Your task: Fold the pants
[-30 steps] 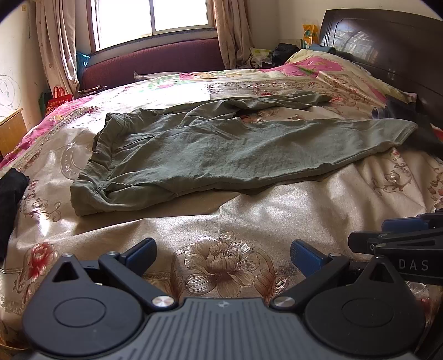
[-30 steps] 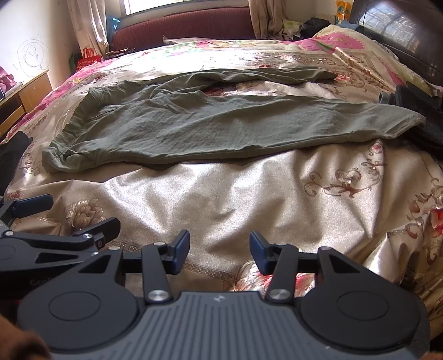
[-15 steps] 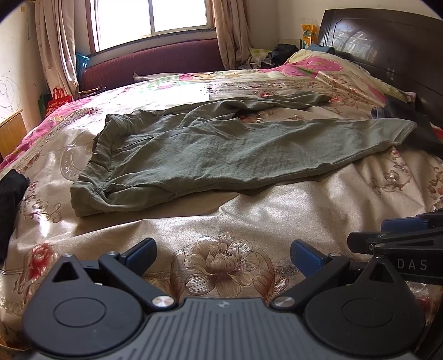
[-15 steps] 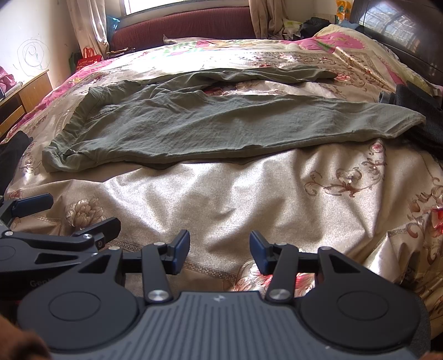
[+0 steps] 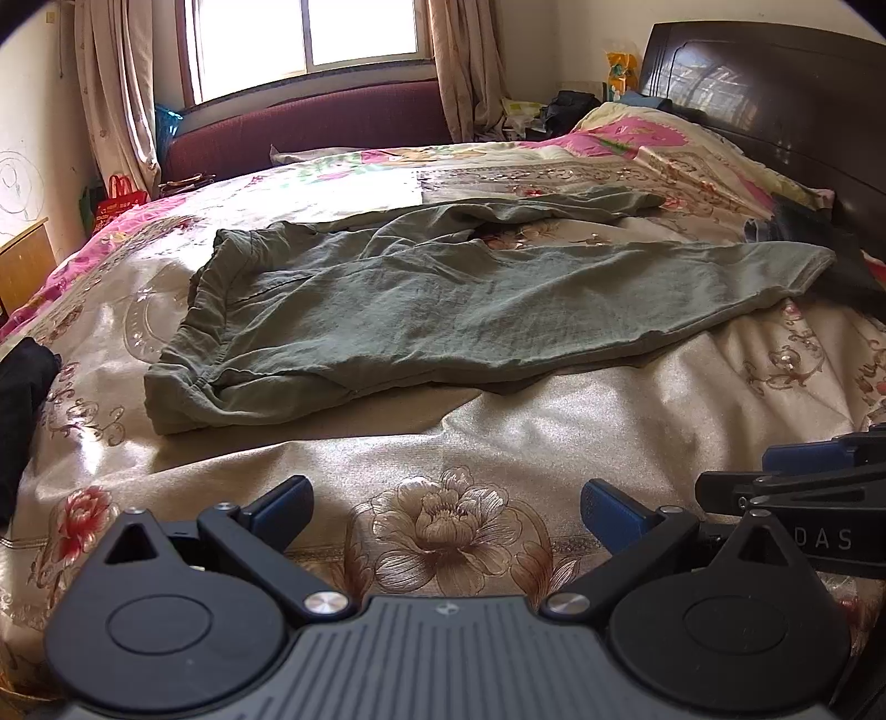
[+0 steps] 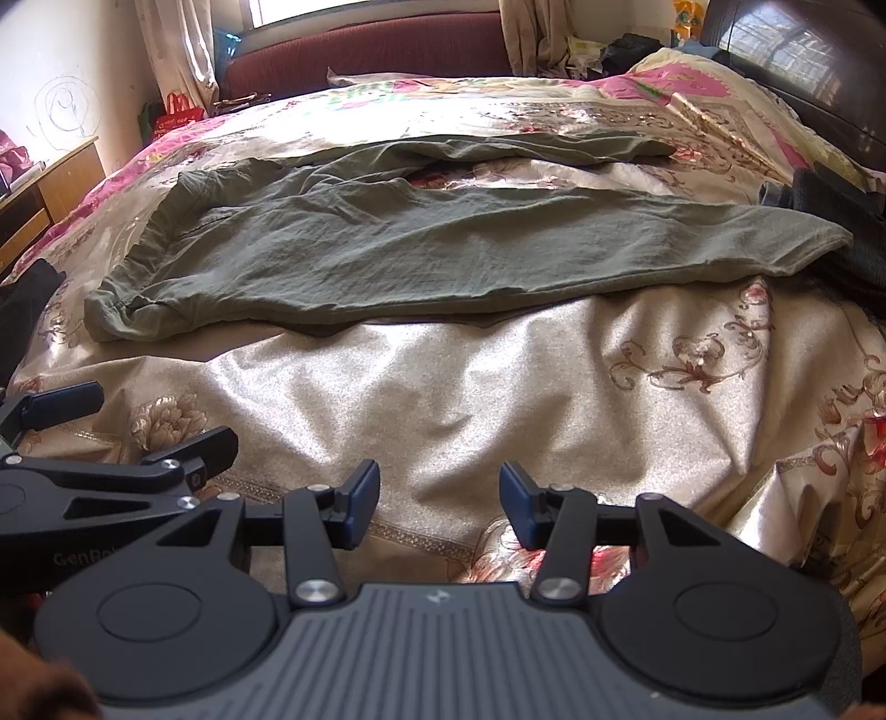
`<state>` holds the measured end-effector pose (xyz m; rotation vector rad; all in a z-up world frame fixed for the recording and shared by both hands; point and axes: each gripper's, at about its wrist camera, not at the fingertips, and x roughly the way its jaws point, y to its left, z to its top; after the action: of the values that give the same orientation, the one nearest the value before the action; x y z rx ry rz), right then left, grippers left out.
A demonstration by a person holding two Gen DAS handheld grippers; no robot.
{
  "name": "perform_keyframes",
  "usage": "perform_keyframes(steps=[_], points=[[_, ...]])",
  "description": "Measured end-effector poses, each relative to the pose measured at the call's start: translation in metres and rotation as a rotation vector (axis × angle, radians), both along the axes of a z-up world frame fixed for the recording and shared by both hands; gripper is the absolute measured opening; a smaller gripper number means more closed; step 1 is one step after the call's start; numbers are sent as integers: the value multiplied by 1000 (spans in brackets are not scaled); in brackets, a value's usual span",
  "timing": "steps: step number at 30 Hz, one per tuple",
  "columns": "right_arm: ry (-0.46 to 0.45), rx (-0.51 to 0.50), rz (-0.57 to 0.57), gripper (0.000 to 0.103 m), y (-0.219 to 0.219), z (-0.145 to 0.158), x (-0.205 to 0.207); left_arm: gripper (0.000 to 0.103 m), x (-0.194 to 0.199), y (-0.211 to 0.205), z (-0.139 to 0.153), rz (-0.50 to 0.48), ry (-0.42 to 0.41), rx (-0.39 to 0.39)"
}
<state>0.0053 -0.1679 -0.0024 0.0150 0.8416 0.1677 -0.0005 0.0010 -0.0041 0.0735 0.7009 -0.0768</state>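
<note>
Both my claws hover low over the floral bedspread [image 5: 554, 421], well short of the green pants [image 5: 470, 299] spread flat across the bed, waistband left. My left gripper [image 5: 446, 507] gapes wide, empty; my right gripper [image 6: 440, 507] stands parted too (narrower). Only the left view catches the window [image 5: 310, 39]

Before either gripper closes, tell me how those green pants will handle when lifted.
The green pants look thin and wrinkled, so they would likely droop from any pinch. The glossy bedspread may let them slide. Both the left gripper and right gripper are open.
</note>
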Motion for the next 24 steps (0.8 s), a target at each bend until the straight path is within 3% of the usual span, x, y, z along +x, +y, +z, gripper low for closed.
perform_keyframes(steps=[18, 24], points=[[1, 9, 15, 49, 1, 3, 0, 103, 2, 4, -2, 11, 1, 5], [-7, 15, 47, 49, 5, 6, 7, 103, 5, 10, 5, 14, -63, 42]])
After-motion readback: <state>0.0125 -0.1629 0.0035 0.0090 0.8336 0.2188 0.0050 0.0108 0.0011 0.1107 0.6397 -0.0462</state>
